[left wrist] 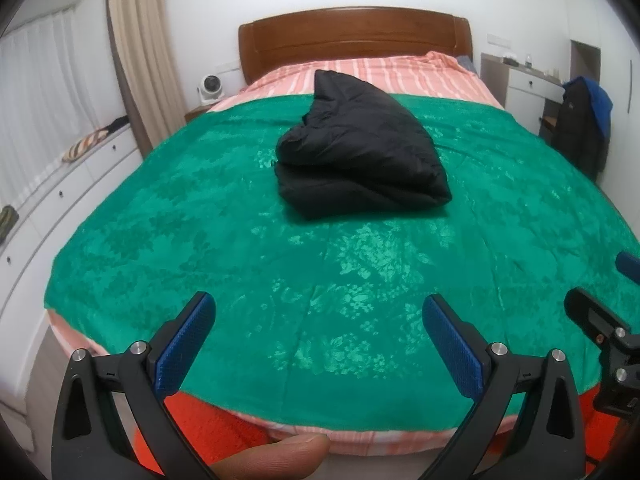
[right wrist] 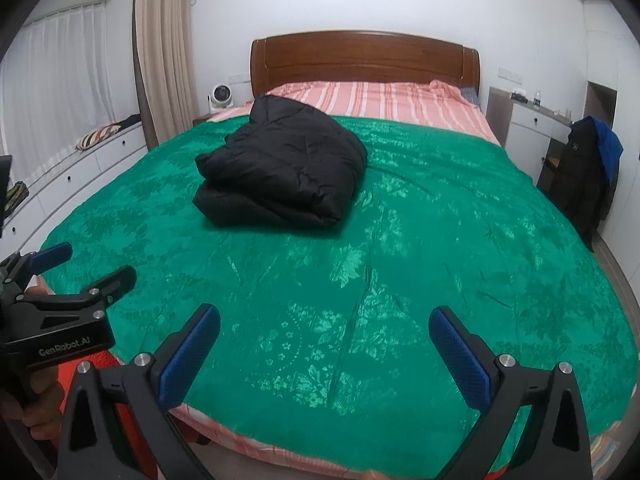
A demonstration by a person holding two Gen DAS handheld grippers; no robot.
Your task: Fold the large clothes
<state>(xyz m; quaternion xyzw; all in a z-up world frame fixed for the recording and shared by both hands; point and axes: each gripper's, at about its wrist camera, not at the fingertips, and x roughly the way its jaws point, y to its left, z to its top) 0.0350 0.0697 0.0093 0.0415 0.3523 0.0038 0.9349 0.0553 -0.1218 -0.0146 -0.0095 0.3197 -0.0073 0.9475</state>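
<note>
A black puffy jacket [left wrist: 356, 148] lies folded in a thick bundle on the green bedspread [left wrist: 280, 272], near the middle of the bed. It also shows in the right wrist view [right wrist: 280, 168]. My left gripper [left wrist: 318, 308] is open and empty, held over the foot of the bed, well short of the jacket. My right gripper [right wrist: 324, 320] is open and empty too, also over the foot of the bed. Each gripper shows at the edge of the other's view: the right one [left wrist: 600, 292] and the left one [right wrist: 86, 266].
A pink striped sheet [left wrist: 400, 76] and a wooden headboard [left wrist: 352, 36] are beyond the jacket. White drawers [left wrist: 60, 200] run along the left. A desk [right wrist: 532, 120] and a chair with dark and blue coats [right wrist: 588, 168] stand at the right.
</note>
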